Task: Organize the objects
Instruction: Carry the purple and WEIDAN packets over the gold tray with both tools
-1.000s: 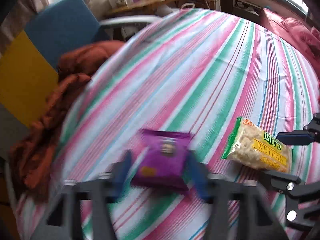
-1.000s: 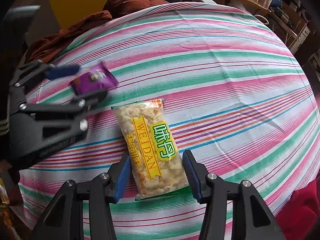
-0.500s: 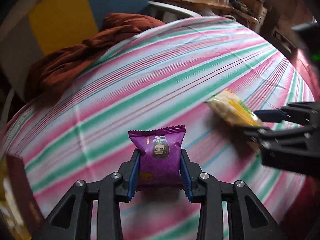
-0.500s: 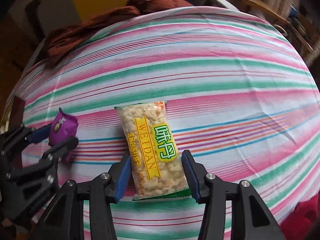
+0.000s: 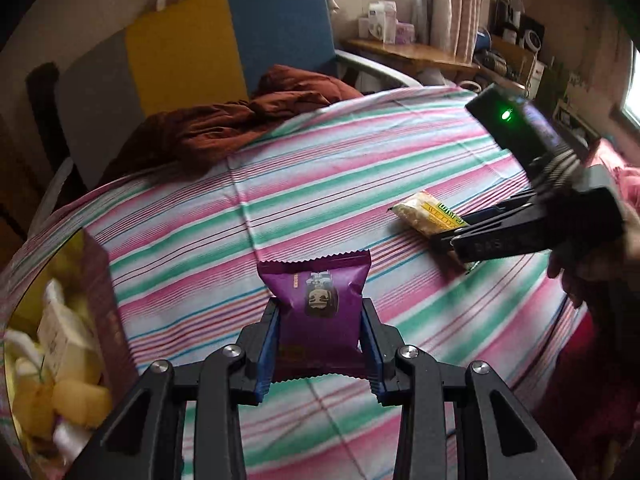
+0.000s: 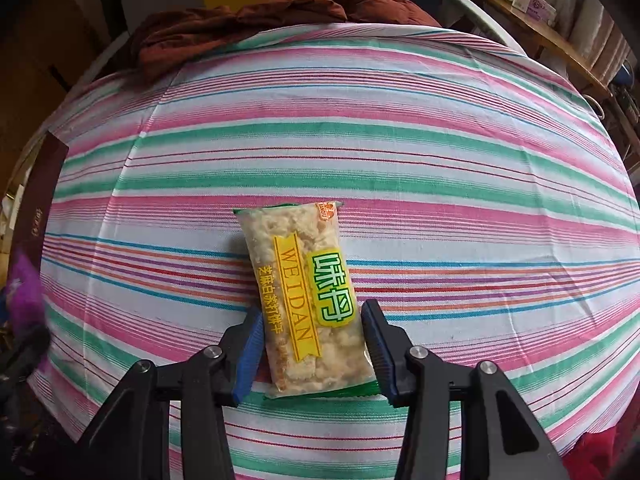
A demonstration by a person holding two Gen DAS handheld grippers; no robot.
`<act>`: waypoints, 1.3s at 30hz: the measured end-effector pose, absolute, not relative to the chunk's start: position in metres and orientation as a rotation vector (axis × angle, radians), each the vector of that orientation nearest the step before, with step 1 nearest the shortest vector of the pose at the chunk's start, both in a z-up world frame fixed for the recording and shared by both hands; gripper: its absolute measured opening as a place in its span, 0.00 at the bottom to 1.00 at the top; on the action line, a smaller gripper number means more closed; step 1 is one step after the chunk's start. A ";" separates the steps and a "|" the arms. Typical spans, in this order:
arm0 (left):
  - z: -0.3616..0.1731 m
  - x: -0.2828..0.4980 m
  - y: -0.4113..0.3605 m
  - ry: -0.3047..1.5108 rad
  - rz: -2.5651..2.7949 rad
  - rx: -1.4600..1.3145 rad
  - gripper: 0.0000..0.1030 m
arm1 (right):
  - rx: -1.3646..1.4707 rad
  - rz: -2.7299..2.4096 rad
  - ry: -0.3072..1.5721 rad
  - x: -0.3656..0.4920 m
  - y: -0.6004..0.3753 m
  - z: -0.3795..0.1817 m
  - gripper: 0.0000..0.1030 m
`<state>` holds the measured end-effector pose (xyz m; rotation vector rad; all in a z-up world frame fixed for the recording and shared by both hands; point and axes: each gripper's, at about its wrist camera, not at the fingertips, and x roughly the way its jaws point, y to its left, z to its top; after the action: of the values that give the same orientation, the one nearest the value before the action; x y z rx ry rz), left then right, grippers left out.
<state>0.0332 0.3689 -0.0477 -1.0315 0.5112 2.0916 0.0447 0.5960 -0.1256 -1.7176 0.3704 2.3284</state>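
The left gripper (image 5: 320, 344) clamps the purple foil snack packet (image 5: 318, 312) above the striped cloth-covered bench (image 5: 320, 184), likely bound for the box (image 5: 102, 300) at left; the right gripper's (image 6: 312, 340) fingers (image 6: 250, 342), just closing, straddle the clear yellow-labelled biscuit packet (image 6: 304, 292), apparently gripping it

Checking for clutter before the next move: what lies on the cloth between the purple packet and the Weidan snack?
Nothing: in the left wrist view only bare striped cloth lies between the purple packet and the Weidan snack.
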 end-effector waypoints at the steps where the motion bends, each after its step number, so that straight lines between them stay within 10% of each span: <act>1: -0.045 0.034 0.363 0.502 2.098 -1.026 0.37 | -1.719 2.327 0.363 0.043 0.595 -0.126 0.47; 39: -0.012 0.030 0.219 0.228 2.228 -1.004 0.37 | -1.795 2.375 0.267 0.002 0.462 -0.142 0.45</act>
<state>0.0299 0.2190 -0.0117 -1.0042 0.2285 2.2279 0.0018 0.4616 -0.1419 -1.7949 0.2666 2.3751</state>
